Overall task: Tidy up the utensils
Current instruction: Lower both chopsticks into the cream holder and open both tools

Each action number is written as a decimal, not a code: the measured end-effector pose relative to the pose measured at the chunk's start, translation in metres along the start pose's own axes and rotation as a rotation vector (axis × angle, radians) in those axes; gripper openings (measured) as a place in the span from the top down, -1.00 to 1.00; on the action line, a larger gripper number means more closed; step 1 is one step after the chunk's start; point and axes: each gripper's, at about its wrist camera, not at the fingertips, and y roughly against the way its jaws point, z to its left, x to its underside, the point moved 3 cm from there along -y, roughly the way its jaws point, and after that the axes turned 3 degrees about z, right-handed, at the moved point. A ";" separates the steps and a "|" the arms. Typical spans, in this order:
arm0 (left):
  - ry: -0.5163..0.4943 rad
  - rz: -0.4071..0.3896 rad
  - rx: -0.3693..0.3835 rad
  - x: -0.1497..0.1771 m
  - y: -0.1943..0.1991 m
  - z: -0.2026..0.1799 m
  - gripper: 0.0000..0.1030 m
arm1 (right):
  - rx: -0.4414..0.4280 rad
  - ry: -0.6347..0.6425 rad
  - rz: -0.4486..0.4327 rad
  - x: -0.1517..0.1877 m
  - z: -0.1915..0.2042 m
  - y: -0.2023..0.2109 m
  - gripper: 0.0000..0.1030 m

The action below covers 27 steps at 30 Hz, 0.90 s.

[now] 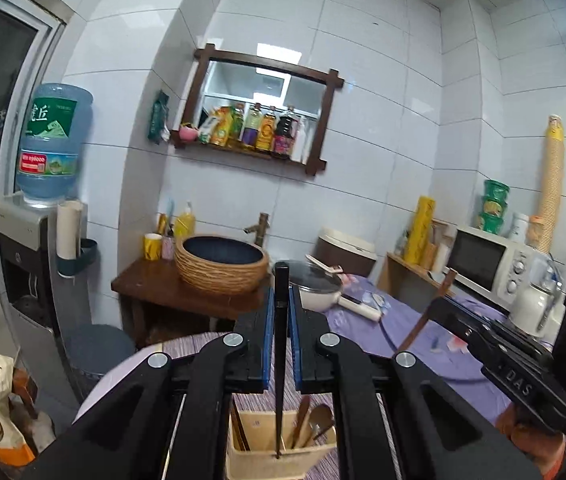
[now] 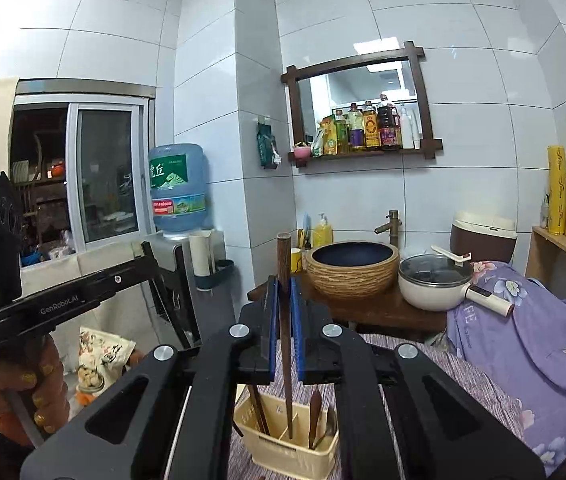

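While both grippers hung above the cream utensil holder (image 1: 283, 454) | left gripper (image 1: 281, 312) was clamped on a black chopstick (image 1: 281, 360), upright, tip down in the holder's middle section | right gripper (image 2: 284, 300) was clamped on a brown chopstick (image 2: 286, 340), tip in the middle compartment | wooden spoons (image 2: 315, 416) stood in the right compartment.

Home kitchen: microwave (image 1: 487, 260), condiment bottles (image 2: 367, 128)
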 end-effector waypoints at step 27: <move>-0.005 0.222 -0.089 0.127 -0.092 0.032 0.86 | 0.062 -0.057 0.194 0.111 -0.020 -0.086 0.86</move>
